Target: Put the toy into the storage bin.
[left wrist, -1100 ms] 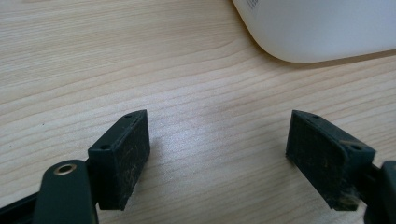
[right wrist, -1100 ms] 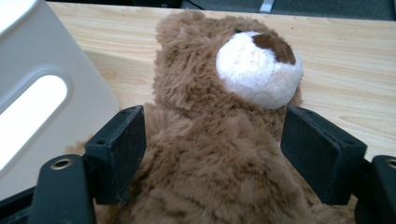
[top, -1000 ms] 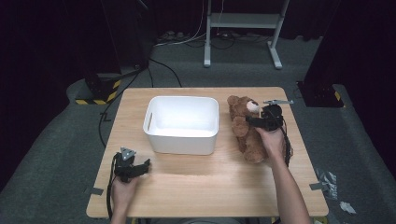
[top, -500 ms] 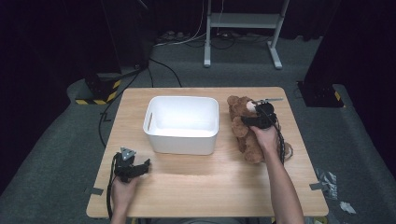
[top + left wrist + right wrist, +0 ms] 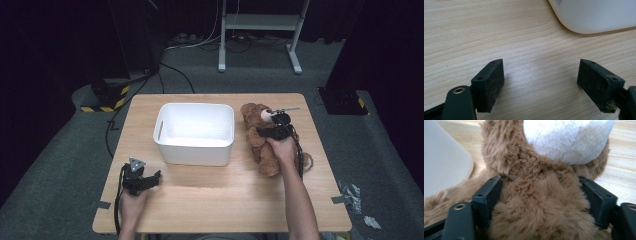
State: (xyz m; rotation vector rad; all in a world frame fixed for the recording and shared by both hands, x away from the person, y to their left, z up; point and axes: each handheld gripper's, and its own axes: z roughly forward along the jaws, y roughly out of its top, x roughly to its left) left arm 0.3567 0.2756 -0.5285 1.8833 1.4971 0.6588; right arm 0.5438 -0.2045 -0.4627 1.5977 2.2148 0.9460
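The high view is showing a brown teddy bear [image 5: 261, 140] lying on its back on the wooden tabletop [image 5: 220, 195], just to the right of a white bin [image 5: 195, 132] and nearly touching its side wall. The right gripper [image 5: 274, 131] is sitting over the bear's chest, and in the right gripper view its jaws are straddling the furry torso [image 5: 541, 202] just below the white muzzle [image 5: 569, 140]; they have just been closing a little, yet they are standing wide, with the fur bulging between the pads, so I am judging the hold as barely begun rather than firm. The left gripper [image 5: 145, 180] is resting low near the front left of the tabletop, well apart from the bear, its jaws spread wide with nothing between them but bare wood, a corner of the bin [image 5: 594, 15] showing beyond. The risk I am seeing from here is the soft plush giving way: if the pads are pinching only loose fur, the bear may be sagging or slipping out on the lift. Its limp legs could also be catching on the bin's rim, and a snag there could be dragging the light bin across the wood.
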